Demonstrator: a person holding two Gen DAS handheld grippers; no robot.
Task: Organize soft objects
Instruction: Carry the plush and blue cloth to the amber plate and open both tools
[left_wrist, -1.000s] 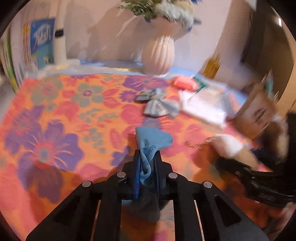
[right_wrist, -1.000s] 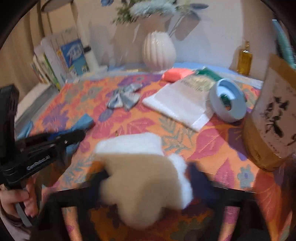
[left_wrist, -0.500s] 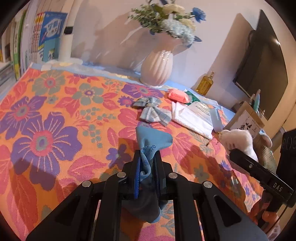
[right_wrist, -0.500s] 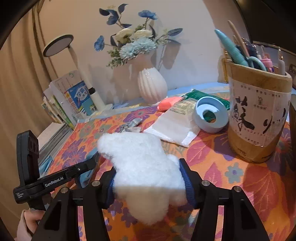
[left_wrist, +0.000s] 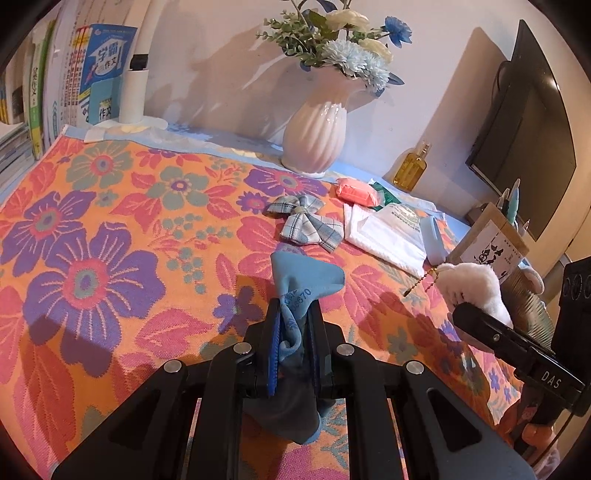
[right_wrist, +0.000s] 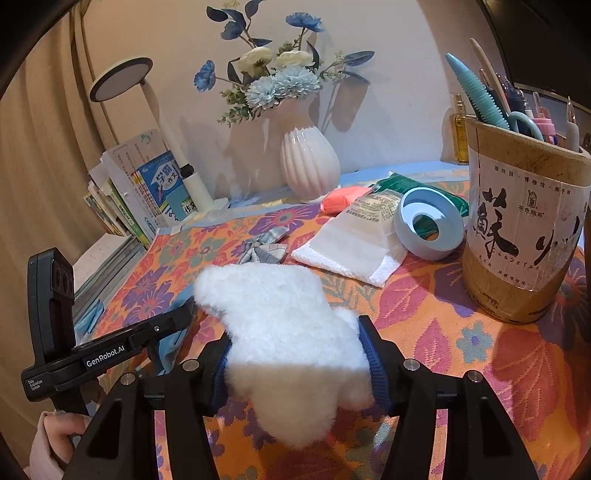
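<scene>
Worktop (left_wrist: 110, 236), under an orange floral cloth, carries all items.
Ribbed white vase (left_wrist: 317, 136) with blue and white flowers, at the back edge.
Bamboo pen holder (right_wrist: 517, 236), right side, upright.
White plush toy (right_wrist: 288, 332): clamped between the pads of the right tongs (right_wrist: 295, 354), held above the cloth.
White folded cloth (left_wrist: 384, 236), flat, near the pen holder.
Tape roll (right_wrist: 428, 229), leaning on that cloth.
Blue cloth (left_wrist: 299, 284): pinched in the left tongs (left_wrist: 293, 332), which are fully together on it.
Plaid bow (left_wrist: 306, 225), lying mid-cloth.
</scene>
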